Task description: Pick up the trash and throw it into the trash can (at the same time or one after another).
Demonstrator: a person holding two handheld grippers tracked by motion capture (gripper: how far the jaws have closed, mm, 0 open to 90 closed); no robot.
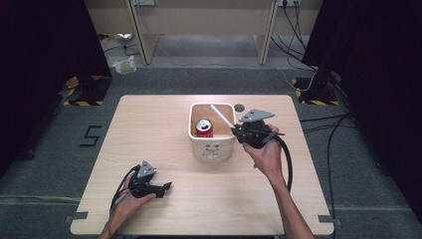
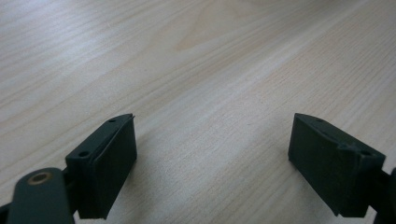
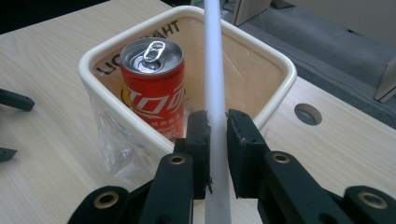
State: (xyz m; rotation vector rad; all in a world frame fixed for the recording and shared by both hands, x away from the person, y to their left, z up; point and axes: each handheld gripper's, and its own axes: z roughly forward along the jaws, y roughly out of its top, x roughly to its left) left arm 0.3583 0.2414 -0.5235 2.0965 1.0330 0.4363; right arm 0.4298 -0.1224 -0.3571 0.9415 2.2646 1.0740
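High view: my right gripper (image 1: 238, 131) holds a thin white plastic straw (image 1: 221, 116) over the cream square plastic bin (image 1: 212, 148), at its 3 o'clock rim; it could slip out.

Left gripper view: my left gripper (image 2: 212, 140) idles, jaws apart.

Right gripper view: jaws clamped mid-straw (smooth, slippery-looking), red drink can (image 3: 155, 91) at 10 o'clock.

The bin's (image 3: 280, 70) wall hides the can's (image 3: 154, 93) base.

Grey carpet floor (image 1: 209, 79), wooden desk legs (image 1: 144, 40) behind.
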